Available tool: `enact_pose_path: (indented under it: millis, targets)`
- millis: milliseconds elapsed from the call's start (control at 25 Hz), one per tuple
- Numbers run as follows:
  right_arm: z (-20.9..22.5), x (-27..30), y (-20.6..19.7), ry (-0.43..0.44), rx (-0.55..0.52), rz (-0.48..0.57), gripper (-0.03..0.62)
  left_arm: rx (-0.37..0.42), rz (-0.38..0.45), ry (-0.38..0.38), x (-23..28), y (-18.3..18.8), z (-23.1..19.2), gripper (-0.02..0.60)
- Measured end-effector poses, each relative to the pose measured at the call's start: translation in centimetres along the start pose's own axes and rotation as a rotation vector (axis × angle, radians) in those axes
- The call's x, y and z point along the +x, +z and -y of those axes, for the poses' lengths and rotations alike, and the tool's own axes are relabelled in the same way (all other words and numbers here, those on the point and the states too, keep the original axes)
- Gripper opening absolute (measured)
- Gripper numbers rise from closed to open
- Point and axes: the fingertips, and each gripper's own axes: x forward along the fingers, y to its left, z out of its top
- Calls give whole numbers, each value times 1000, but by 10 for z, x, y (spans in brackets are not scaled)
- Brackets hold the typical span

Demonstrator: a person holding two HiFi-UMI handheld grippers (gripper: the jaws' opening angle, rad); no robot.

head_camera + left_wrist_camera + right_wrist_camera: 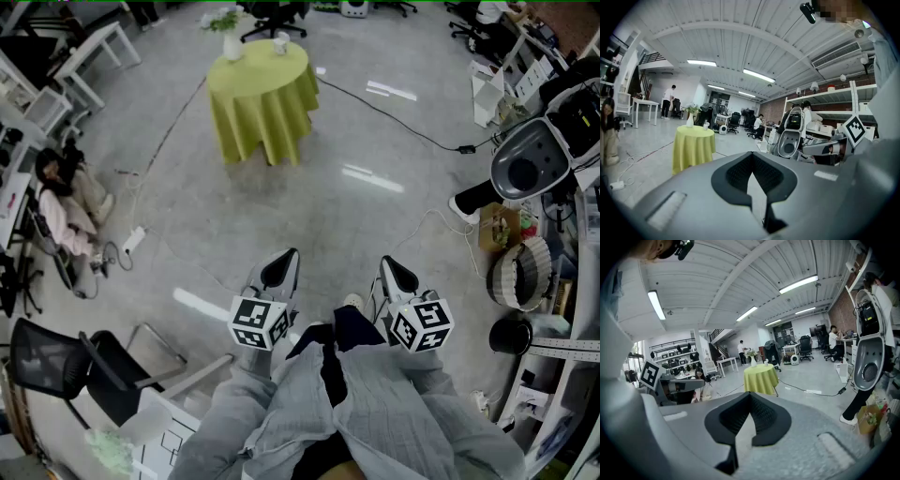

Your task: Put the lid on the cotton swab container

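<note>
At the far left a seated person sits by the white desks, and a black office chair stands near, just left of the wearer's legs.

The left gripper hangs low in front of the left leg. In the left gripper view its 2 dark jaws stand drawn together to a thin slit, with only floor showing through and nothing in their hold.

Far ahead stands a round table under a yellow-green cloth. On its top are a white vase with greenery and, just right of it, a small white pot. That pot may be the cotton swab container, but it is too small to say, and no separate lid can be made out in any view, nor which way either piece lies.

The right gripper hangs level with the left one, in front of the right leg. Its own view shows the jaws likewise pressed to a narrow gap and empty.

The table is well apart from both tools, almost straight ahead of the left gripper and ahead-left of the right, so the left looks slightly nearer. I judge that the task is not yet begun: the person must first close the gap to the table.

At the far right are shelves and a grey robot shell.
</note>
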Motion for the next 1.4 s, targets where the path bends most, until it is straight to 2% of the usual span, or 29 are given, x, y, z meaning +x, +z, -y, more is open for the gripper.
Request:
enact_pose_path:
  millis: [360,680,1120,1400]
  targets:
    - [-9,-12,3,37,-37,10,0,-28,47,42,-22,10,6,18]
    - [-3,-13,18,32,-5,56,2,-21,59,56,-29,13,11,18]
    - [-43,-13,-7,36,17,51,1,-30,28,8,-51,-10,7,18]
    - [-40,-10,-11,31,46,32,2,-48,19,12,-51,-14,-1,18]
